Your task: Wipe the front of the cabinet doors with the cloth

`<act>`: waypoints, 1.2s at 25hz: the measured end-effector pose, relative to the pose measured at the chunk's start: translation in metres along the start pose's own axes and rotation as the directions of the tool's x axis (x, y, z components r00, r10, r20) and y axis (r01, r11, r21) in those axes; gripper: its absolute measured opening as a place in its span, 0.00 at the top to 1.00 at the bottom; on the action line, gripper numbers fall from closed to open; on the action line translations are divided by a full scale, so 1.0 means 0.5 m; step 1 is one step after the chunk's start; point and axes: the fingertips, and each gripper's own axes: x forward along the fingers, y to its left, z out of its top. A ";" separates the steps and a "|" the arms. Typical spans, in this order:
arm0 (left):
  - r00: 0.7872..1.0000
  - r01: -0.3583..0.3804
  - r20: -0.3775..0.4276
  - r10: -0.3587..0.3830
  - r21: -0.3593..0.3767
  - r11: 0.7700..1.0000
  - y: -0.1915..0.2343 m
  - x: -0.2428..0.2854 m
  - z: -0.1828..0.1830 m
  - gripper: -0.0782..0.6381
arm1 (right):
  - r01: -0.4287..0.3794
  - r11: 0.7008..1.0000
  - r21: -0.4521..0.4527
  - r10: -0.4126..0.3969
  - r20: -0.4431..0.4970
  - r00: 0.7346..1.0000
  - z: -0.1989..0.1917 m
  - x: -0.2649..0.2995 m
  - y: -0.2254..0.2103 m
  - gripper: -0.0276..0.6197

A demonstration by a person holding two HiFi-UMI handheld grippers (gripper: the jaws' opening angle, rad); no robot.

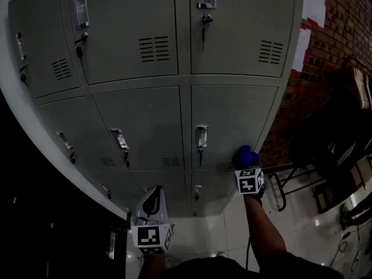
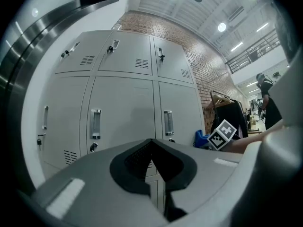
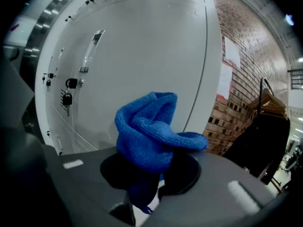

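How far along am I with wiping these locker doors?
Done: nothing can be confirmed, since the grey doors show no streaks or damp patches either way. In hand: the right gripper is shut on the blue cloth, held at the lower right corner of the right-hand middle door. The left gripper is shut, empty and off the cabinet. Left: possibly most doors, though I can't tell.

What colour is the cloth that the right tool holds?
The cloth is bright blue; the right gripper view shows it best.
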 end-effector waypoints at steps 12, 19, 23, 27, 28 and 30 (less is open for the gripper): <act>1.000 0.010 0.004 -0.010 0.015 1.000 0.010 -0.002 0.007 0.87 | -0.157 0.987 -0.026 0.158 0.055 0.986 0.054 -0.008 0.152 0.81; 1.000 0.000 0.000 0.000 0.006 1.000 0.024 -0.008 0.000 0.87 | -0.248 0.967 -0.052 0.252 0.086 0.964 0.093 -0.014 0.237 0.81; 1.000 -0.016 0.005 0.015 0.002 1.000 0.035 -0.015 0.004 0.87 | -0.302 0.950 -0.080 0.309 0.103 0.945 0.112 -0.016 0.278 0.81; 1.000 -0.023 0.012 0.023 0.003 1.000 0.038 -0.023 0.008 0.87 | -0.325 0.940 -0.103 0.335 0.105 0.936 0.125 -0.018 0.309 0.81; 1.000 -0.027 0.012 0.027 0.003 1.000 0.040 -0.025 0.008 0.87 | -0.331 0.938 -0.103 0.341 0.105 0.934 0.127 -0.018 0.315 0.81; 0.999 -0.037 0.014 0.037 0.001 0.999 0.045 -0.032 0.013 0.87 | -0.333 0.937 -0.105 0.343 0.104 0.933 0.129 -0.018 0.321 0.81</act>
